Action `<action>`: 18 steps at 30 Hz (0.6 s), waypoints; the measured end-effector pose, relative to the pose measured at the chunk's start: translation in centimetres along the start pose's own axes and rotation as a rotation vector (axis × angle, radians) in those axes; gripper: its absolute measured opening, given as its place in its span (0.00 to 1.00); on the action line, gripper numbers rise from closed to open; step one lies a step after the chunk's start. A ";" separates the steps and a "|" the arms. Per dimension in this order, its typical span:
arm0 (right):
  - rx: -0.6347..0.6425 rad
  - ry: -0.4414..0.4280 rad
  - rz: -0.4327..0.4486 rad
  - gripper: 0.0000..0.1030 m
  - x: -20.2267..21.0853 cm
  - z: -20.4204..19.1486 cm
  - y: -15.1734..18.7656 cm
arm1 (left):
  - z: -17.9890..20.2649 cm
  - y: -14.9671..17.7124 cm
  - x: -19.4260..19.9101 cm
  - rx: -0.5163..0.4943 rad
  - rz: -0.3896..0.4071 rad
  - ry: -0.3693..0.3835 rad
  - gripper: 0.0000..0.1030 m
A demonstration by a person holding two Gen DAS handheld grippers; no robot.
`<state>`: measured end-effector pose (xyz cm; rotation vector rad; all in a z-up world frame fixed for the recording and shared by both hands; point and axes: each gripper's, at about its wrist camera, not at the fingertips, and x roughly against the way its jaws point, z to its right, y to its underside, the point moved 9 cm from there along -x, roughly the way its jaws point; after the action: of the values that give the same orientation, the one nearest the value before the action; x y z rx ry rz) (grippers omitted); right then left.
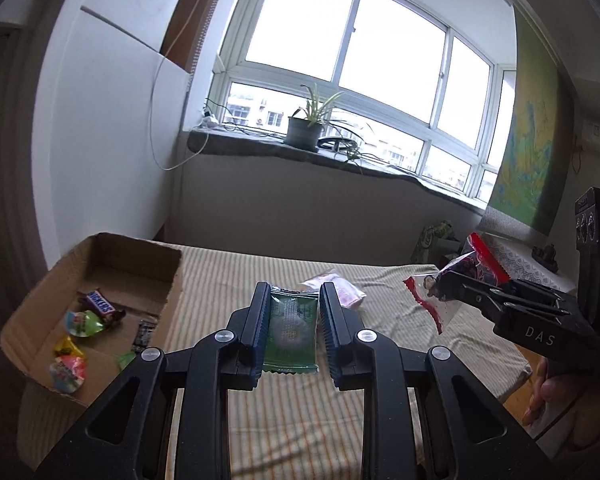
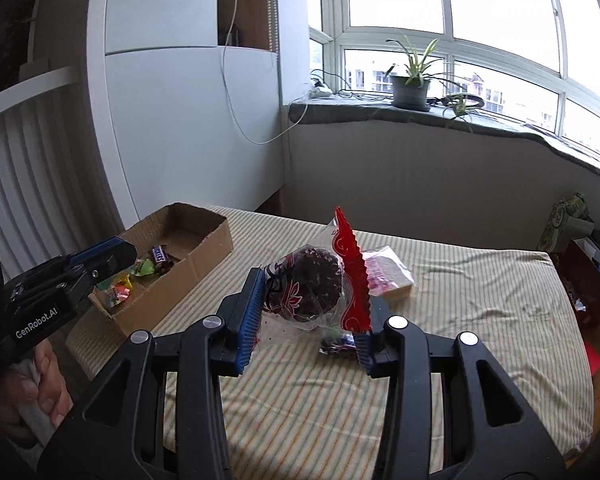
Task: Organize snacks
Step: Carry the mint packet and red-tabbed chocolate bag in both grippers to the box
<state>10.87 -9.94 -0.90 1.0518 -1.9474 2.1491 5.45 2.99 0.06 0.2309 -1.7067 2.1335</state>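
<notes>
My left gripper (image 1: 295,292) is shut on a green snack packet (image 1: 290,332), held flat between its ribbed pads above the striped tablecloth (image 1: 300,420). My right gripper (image 2: 312,280) is shut on a clear packet with red serrated ends and a dark round cake inside (image 2: 314,284). That packet (image 1: 474,268) also shows in the left wrist view, in the right gripper (image 1: 444,286). An open cardboard box (image 1: 172,280) at the table's left holds a Snickers bar (image 1: 100,304) and several bright candies. The left gripper (image 2: 116,256) hangs beside the box (image 2: 208,252).
A pink packet (image 2: 384,276) lies on the cloth mid-table, and a small dark wrapped sweet (image 2: 338,346) sits below the right gripper. A potted plant (image 1: 304,128) stands on the window sill behind. Green boxes and clutter (image 2: 568,220) sit beyond the table's right edge.
</notes>
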 end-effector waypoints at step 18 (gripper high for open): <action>0.191 -0.303 -0.076 0.41 -12.3 -18.4 -3.1 | -17.1 -0.4 2.0 0.136 0.021 -0.318 0.22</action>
<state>13.67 11.99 -4.03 1.5381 -1.7992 2.2828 5.76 19.95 -2.95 0.6236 -1.7342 2.3296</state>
